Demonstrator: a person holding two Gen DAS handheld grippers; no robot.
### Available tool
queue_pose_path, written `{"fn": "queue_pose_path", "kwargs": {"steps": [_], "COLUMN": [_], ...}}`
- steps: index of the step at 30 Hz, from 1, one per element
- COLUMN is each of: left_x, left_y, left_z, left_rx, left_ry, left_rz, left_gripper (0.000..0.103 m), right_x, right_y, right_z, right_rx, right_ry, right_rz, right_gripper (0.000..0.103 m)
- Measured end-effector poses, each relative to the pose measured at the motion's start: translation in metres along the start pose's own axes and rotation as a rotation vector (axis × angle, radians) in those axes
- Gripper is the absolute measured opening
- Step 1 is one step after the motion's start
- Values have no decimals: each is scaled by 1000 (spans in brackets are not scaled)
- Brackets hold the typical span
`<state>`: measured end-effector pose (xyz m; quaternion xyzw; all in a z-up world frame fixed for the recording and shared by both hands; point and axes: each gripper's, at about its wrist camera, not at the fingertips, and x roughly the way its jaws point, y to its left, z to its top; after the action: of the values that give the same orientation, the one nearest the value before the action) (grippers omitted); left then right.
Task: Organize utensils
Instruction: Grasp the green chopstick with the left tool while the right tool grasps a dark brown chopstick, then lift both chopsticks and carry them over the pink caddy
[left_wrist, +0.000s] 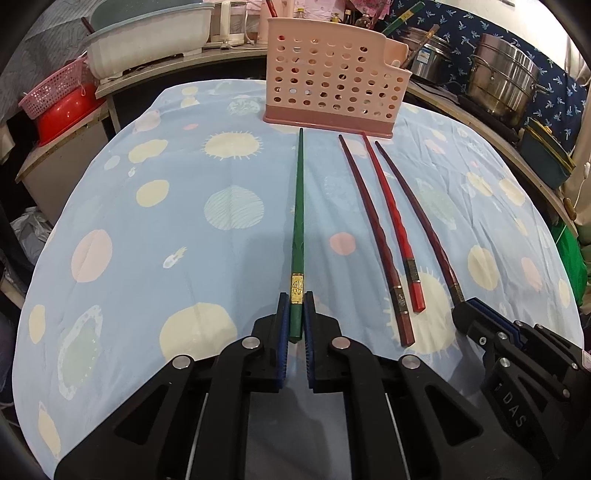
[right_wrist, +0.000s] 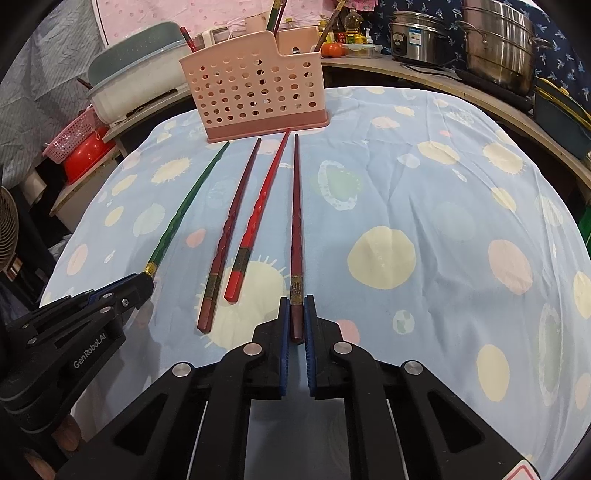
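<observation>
Chopsticks | left gripper (left_wrist: 296, 314) clamps green chopstick (left_wrist: 297, 221) | right gripper (right_wrist: 296, 317) "GenRobot.AI" clamps maroon chopstick (right_wrist: 296, 221)

Light is shining evenly from above & the cloth (left_wrist: 147, 229) is looking bright. Edges are bending round, corners going dark. Pots (left_wrist: 506, 81) are glaring.
</observation>
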<state>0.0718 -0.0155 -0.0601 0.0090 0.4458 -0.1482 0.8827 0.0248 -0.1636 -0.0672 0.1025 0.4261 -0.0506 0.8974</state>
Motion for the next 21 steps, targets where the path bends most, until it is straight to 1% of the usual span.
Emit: {"fn": "queue_pose_path", "kwargs": {"steps": [5,10,16,21], "left_x": [-8,-24,-44,-64], "left_y": [7,12,14,12], "left_z": [-2,0,6,13], "left_rx": [-16,-25,-35,-30], "left_ry": [0,-24,-50,-86], "left_rz": [0,-4,-19,-25], "left_gripper": [7,7,7,7], "right_x": [-6,-17,-42,-67], "right_y": [-2,-7,-12,-16], "right_z": [-2,-7,-6,2], "right_rx": [10,28,42,59], "right_ry": [-8,-17,-54,-105], "right_rz": [8,24,47,65], "right_gripper": [8,8,8,8]}}
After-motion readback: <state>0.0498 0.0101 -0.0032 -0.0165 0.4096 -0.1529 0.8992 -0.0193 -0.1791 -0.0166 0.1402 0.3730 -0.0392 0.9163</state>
